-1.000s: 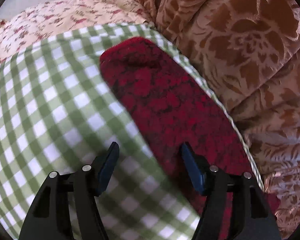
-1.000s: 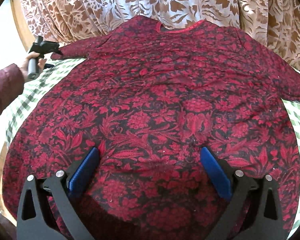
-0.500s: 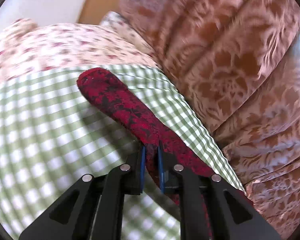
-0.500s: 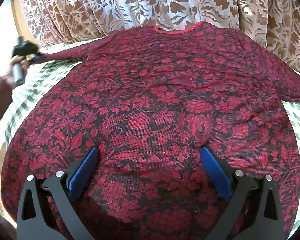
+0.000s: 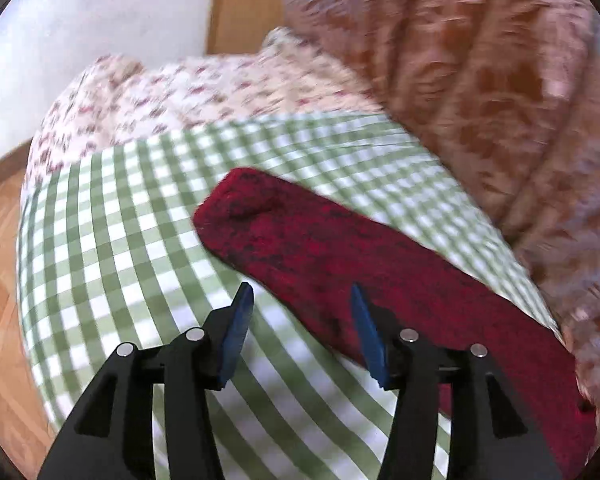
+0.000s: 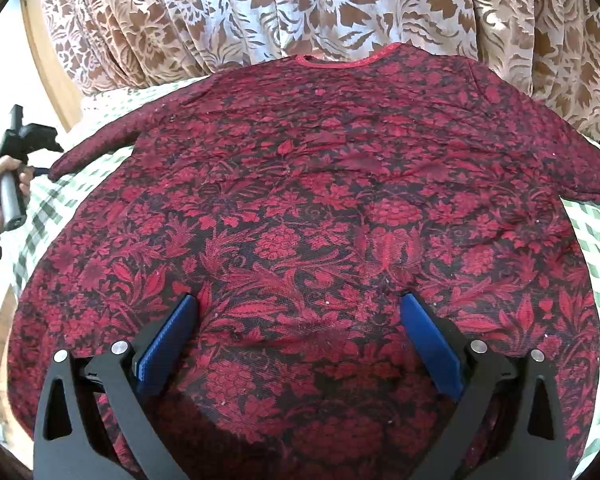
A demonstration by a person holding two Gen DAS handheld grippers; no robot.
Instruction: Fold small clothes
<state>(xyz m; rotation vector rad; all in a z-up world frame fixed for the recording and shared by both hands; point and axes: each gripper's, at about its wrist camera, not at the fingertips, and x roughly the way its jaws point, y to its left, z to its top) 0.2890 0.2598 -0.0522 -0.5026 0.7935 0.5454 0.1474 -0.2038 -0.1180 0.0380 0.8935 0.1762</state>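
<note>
Since a second earlier, our left gripper had pinched the red sleeve, drawn it outward, and let it go; its jaws were opening, with nothing pressed between the blue pads, and the sleeve lay straighter than before. We judged this pull was meant to flatten the sleeve so a fold could run cleanly.

Largest in view, the floral curtain hung across twelve o'clock of the right wrist view, behind the bed. Below it, the green checked sheet served as the folding surface. On it lay the red floral top, spread flat with its neckline toward twelve o'clock and both sleeves out at nine and three o'clock, so it seemed ready for folding, none yet begun.

Our right gripper hovered at six o'clock above the hem, jaws wide apart and holding nothing, likely waiting its turn.

At nine o'clock our left hand held the other tool's handle, just beside the sleeve tip.
</note>
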